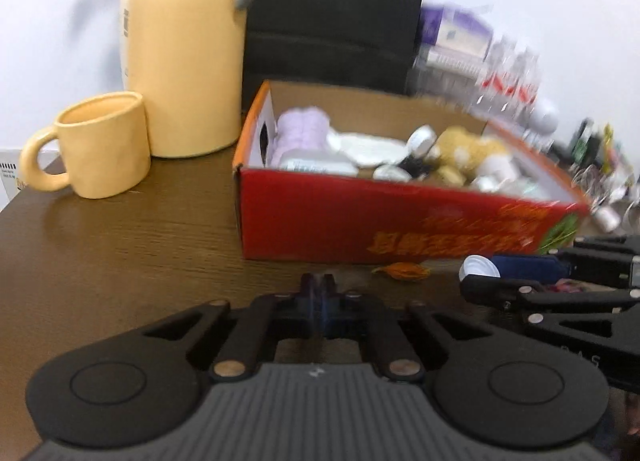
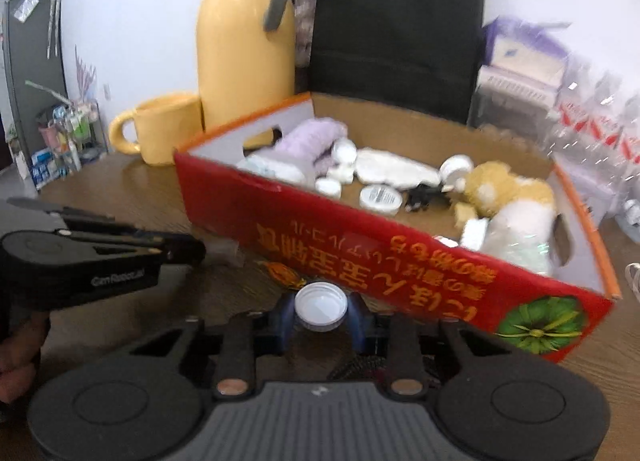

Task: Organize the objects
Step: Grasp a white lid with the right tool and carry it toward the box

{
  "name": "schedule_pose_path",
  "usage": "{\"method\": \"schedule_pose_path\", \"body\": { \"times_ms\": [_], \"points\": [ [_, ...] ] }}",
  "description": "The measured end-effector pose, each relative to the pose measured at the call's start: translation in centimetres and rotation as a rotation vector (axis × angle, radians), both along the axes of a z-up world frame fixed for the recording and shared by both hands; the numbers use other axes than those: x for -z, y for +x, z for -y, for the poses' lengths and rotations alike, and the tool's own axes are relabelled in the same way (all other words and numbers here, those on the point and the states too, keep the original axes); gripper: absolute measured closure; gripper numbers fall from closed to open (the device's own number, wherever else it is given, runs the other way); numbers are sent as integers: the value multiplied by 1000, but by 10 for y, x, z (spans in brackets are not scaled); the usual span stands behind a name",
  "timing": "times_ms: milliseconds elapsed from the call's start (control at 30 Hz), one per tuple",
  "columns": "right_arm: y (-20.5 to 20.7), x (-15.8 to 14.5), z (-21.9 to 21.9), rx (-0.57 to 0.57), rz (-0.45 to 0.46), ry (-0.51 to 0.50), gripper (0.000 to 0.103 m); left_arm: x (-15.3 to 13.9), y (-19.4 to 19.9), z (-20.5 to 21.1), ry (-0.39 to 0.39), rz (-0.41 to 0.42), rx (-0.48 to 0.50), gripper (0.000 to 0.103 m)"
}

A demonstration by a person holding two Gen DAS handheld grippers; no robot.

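Note:
A red cardboard box [image 1: 360, 217] [image 2: 384, 257] stands on the brown table, holding a purple cloth [image 1: 300, 133], white caps, a white pad and a tan plush toy [image 2: 500, 189]. My right gripper [image 2: 320, 309] is shut on a white bottle cap [image 2: 320, 307], held just in front of the box's near wall; it shows at the right of the left wrist view [image 1: 480, 273] with the cap [image 1: 478, 267]. My left gripper [image 1: 318, 285] is shut and empty, low over the table before the box.
A yellow mug [image 1: 96, 145] and a tall yellow thermos [image 1: 184, 45] stand left of the box. A black chair back [image 1: 332, 13] is behind it. An orange scrap [image 1: 404, 271] lies by the box. Clutter and bottles [image 1: 508, 73] lie at right.

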State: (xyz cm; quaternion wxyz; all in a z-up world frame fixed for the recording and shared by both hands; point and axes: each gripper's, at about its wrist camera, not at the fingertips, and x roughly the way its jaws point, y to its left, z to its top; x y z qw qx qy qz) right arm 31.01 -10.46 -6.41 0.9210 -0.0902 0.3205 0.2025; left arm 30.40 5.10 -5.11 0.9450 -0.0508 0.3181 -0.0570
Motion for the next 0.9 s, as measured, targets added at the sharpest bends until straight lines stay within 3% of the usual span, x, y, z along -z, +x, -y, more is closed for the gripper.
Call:
{"method": "schedule_pose_path", "body": {
  "times_ms": [233,367,667,900],
  "points": [
    [-89,-29,24,29,91,96,76,-29,-92,6,-175,55,-8,99],
    [-142,-41,44,51,93,155,76,-49,-137,8,-251,66,34,99],
    [-206,-29,76,130,62,180,75,-83,-190,21,-231,150,72,99],
    [-206,-30,88,158,81,192,75,-74,-172,24,-255,108,49,99]
  ]
}}
